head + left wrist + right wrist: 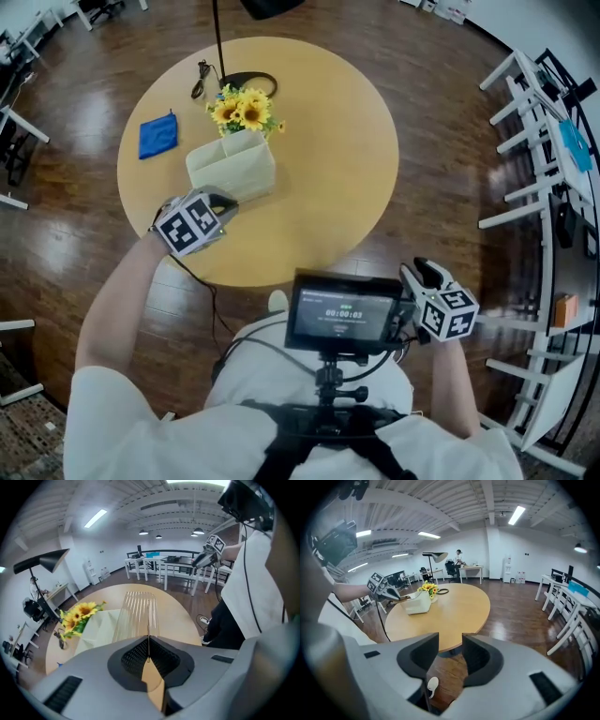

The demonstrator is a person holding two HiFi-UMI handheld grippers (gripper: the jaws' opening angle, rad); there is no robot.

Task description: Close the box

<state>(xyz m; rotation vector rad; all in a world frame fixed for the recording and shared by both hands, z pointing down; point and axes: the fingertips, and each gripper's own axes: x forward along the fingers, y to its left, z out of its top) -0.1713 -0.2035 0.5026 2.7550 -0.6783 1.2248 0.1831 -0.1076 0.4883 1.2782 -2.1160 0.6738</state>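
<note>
Now | left hand-held gripper [149,654]: clamped on clear lid [136,613] of box [232,167] | right hand-held gripper [451,645]: jaws apart, away from box

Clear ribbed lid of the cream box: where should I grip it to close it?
By its free near edge, edge-on from the person's side, as the left gripper grips it now: the clear ribbed lid is a thin sheet reaching from the cream box, so jaws pinch its two faces.

Open-plan office — desks [471,568], white racks [539,112], strip lights [516,514], wood floor [441,122].
</note>
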